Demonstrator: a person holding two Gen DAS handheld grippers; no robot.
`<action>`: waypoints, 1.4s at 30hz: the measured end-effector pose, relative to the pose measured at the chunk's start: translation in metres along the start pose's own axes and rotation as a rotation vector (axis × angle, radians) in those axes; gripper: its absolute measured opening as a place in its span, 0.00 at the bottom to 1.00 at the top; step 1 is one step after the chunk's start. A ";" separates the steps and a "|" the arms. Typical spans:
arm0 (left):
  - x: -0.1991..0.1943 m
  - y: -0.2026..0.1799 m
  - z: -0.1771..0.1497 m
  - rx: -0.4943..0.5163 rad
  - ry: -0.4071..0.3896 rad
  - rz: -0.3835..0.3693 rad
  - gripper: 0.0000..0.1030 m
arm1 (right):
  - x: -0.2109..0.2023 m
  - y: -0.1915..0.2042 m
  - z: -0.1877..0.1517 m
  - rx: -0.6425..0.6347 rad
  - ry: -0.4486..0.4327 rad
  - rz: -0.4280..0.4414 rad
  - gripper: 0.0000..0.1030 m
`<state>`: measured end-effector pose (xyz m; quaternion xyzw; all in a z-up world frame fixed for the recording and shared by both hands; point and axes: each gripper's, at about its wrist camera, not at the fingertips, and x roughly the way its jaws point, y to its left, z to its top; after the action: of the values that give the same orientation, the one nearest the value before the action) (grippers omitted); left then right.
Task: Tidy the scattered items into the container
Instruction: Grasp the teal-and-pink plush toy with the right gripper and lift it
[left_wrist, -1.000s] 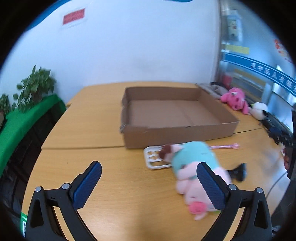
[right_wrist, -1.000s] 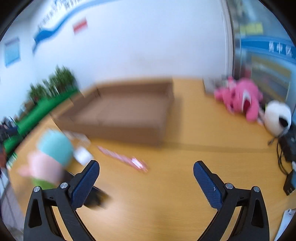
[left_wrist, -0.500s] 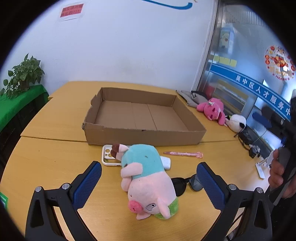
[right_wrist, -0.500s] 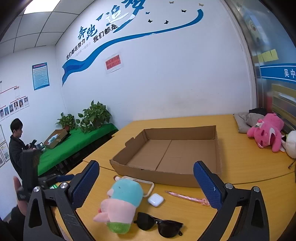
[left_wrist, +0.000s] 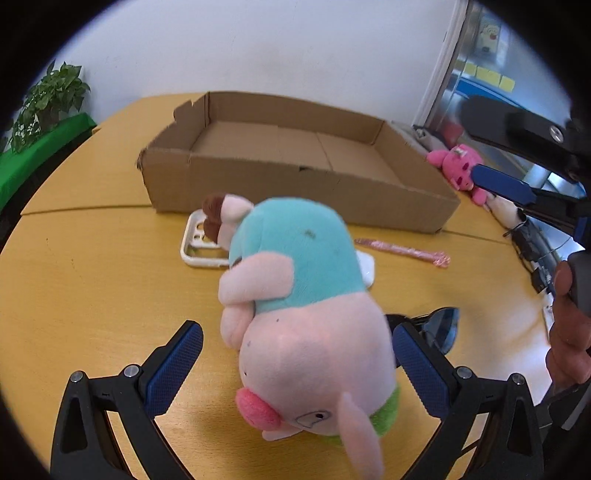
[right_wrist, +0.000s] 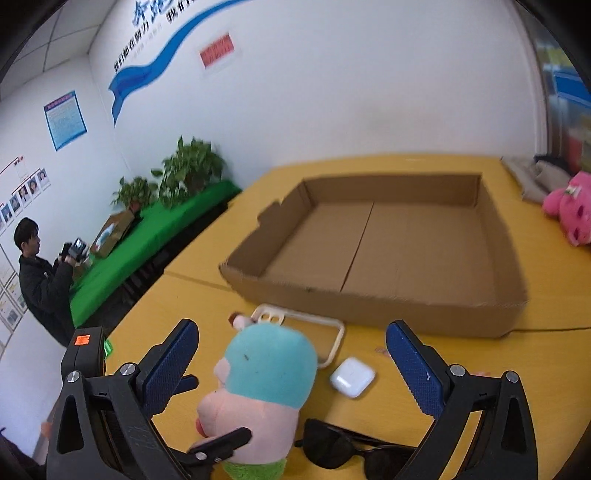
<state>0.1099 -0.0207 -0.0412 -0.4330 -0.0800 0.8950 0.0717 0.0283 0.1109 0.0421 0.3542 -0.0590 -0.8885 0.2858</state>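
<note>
Two grippers hang wide open over a yellow desk (left_wrist: 92, 280). Between the spread fingers of the left gripper (left_wrist: 297, 360) lies a plush pig (left_wrist: 299, 306) on its side, its pink head toward the camera and its teal body pointing at the box; the blue pads stand on either side of the head, and whether they touch it cannot be told. Just behind the pig lies a white phone case (right_wrist: 314, 325), partly hidden by it in the left view. A white earbud case (right_wrist: 352, 376) rests just beside the phone case, and black sunglasses (right_wrist: 347, 448) lie by the pig's head, under the right gripper (right_wrist: 291, 360). A pink pen (left_wrist: 402, 251) lies in front of the box's near wall. The cardboard box (right_wrist: 369, 302), low-walled and open, sits behind these items and holds nothing. Beyond its right side a pink plush toy (right_wrist: 569, 210) sits on the desk. A person (right_wrist: 40, 280) stands by a green-covered bench (right_wrist: 147, 236) with potted plants (right_wrist: 188, 173).
</note>
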 end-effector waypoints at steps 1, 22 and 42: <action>0.002 0.001 -0.001 -0.007 0.007 -0.010 1.00 | 0.011 0.000 -0.001 0.003 0.025 0.009 1.00; 0.008 0.010 -0.015 -0.075 0.099 -0.145 0.82 | 0.104 -0.012 -0.036 0.134 0.273 0.177 0.84; -0.056 -0.007 -0.011 0.004 0.007 -0.156 0.59 | 0.059 0.011 -0.013 0.069 0.160 0.200 0.68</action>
<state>0.1537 -0.0239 -0.0037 -0.4285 -0.1114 0.8853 0.1426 0.0071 0.0708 0.0002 0.4258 -0.1016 -0.8218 0.3646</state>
